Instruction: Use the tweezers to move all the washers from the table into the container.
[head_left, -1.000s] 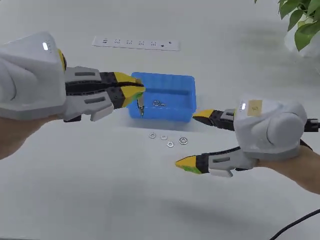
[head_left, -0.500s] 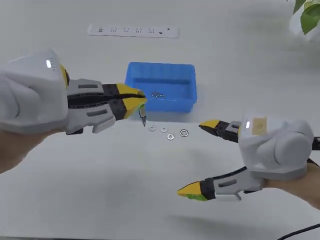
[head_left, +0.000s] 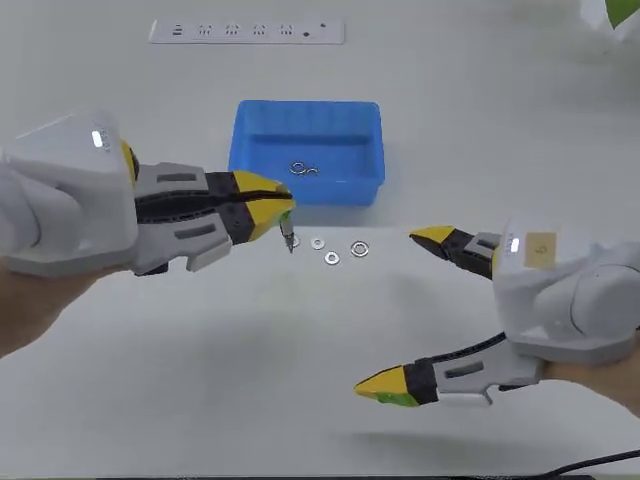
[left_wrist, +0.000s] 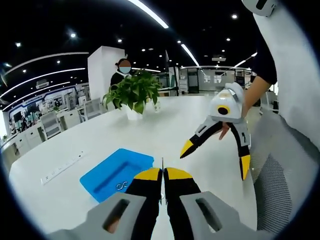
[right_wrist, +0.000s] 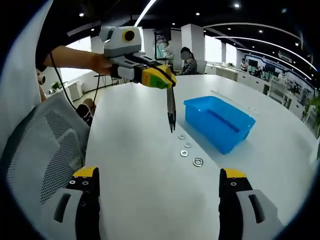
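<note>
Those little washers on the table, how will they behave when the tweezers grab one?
The washers look thin and flat, so probably light and hard to get under. The table looks smooth, so a nudge from the tweezers may skid one. Being round rings, one could roll if tipped on edge.

Power strip (head_left: 246, 31), potted plant (left_wrist: 134, 93)

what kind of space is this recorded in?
Probably an open-plan office or showroom: a long white table, rows of desks and chairs behind, ceiling strip lights, a potted plant.
</note>
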